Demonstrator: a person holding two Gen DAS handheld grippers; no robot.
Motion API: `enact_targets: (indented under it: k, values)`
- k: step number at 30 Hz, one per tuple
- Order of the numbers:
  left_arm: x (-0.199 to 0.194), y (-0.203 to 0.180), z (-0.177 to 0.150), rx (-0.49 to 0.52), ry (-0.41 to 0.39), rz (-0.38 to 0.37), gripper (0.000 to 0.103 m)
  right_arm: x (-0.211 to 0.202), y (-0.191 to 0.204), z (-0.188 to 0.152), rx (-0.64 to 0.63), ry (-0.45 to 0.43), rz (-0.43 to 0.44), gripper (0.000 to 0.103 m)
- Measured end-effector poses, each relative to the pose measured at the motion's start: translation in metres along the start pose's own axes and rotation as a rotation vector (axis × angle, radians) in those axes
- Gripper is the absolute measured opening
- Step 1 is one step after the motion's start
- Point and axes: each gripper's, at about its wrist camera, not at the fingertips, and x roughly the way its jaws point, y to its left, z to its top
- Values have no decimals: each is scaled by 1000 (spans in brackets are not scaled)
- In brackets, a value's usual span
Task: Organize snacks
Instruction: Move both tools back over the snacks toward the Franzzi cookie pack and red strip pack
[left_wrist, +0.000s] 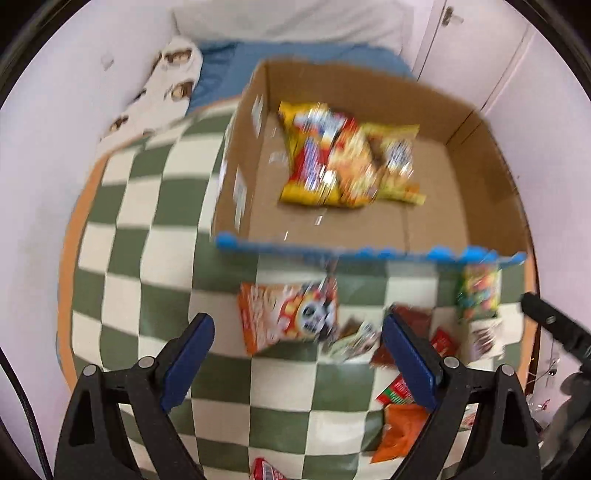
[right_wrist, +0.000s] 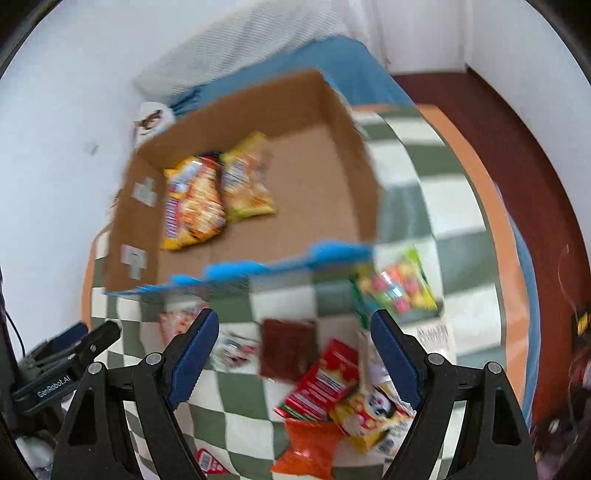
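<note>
We see our left gripper with its blue pads spread wide and nothing between them, hovering over the green-and-white checkered cloth. Our right gripper is likewise spread apart and empty.

The cardboard box sits at twelve o'clock from both grippers, its near edge trimmed in blue. Inside, toward its far left, lie overlapping yellow and red snack bags.

Outside the box, loose snacks lie on the cloth: an orange snack box at twelve o'clock of the left gripper, a colourful candy bag at one o'clock of the right, a dark brown packet between the right pads, and a red packet with an orange bag below it.
</note>
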Motion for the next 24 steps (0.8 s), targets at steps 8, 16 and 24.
enact_targets:
  k: [8, 16, 24]
  values:
    - [51, -9, -27, -5, 113, 25, 93, 56, -71, -21, 82, 160, -92, 87]
    - [82, -34, -58, 36, 205, 27, 93, 91, -149, -44, 508, 229, -28, 87]
    - [95, -75, -67, 122, 218, 46, 93, 103, -179, -47, 838, 191, 48, 93]
